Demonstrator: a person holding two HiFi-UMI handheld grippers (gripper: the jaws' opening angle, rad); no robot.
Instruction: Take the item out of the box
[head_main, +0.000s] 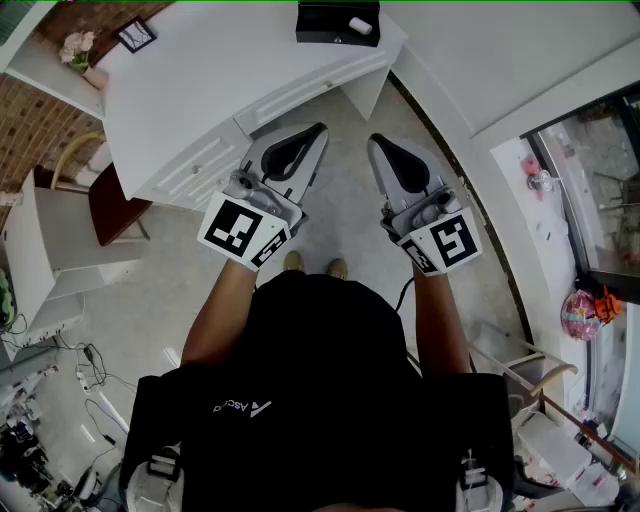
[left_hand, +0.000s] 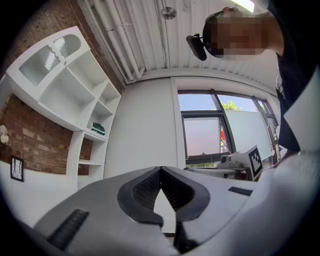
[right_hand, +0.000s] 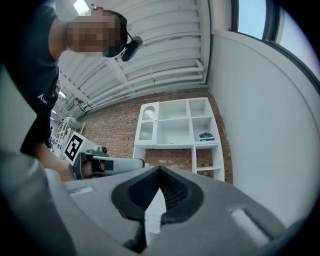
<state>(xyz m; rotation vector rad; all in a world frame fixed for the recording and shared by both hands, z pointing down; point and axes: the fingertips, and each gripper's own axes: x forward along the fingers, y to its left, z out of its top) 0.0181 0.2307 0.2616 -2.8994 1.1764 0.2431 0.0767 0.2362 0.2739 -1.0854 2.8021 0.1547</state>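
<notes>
A black box stands on the far edge of the white desk, with a small white item showing in it. My left gripper and right gripper are held side by side over the floor, well short of the box, tips pointing toward the desk. Both are shut with nothing between the jaws. In the left gripper view the jaws meet against a white wall. In the right gripper view the jaws meet before a white shelf unit.
A framed picture and pink flowers sit at the desk's left end. A brown chair stands to the left of the desk. Windows line the right wall. Cables and gear lie on the floor at lower left.
</notes>
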